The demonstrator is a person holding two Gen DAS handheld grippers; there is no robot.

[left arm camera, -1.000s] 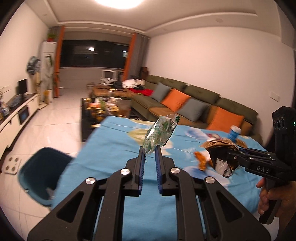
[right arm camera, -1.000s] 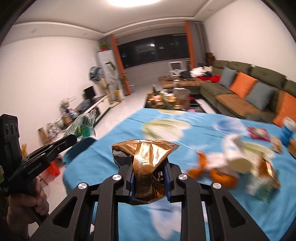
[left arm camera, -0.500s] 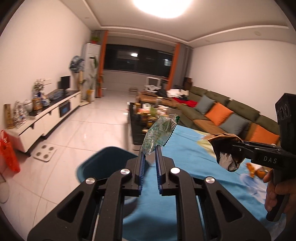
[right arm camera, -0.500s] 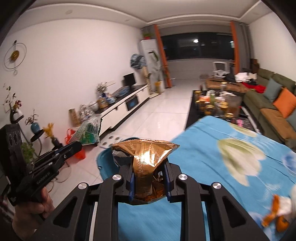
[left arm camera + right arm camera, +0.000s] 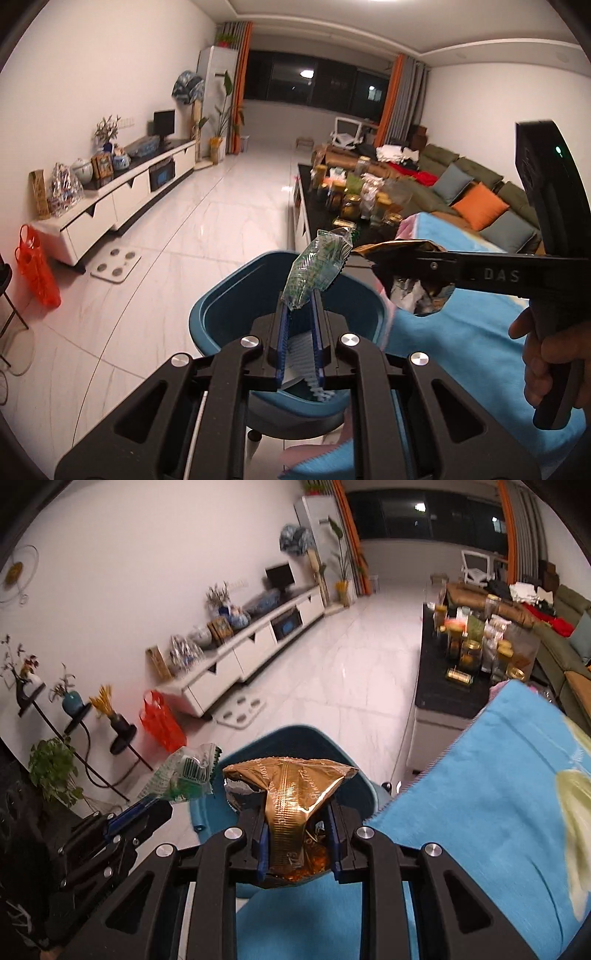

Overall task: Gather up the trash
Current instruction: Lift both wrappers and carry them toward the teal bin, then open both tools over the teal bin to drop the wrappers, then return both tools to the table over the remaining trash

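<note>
I am holding both clamped wrappers, green one (image 5: 317, 271) left (image 5: 298, 295), gold one (image 5: 295, 805) right (image 5: 297, 834), over the blue bin (image 5: 221, 314) (contents partly hidden).

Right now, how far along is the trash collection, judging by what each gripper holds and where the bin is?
Done: both pickups. The left gripper is shut on the green wrapper; the right gripper is shut on the gold wrapper. In hand: both are over the teal bin beside the blue-clothed table. Left: releasing both. Whether trash remains on the table isn't visible.
</note>
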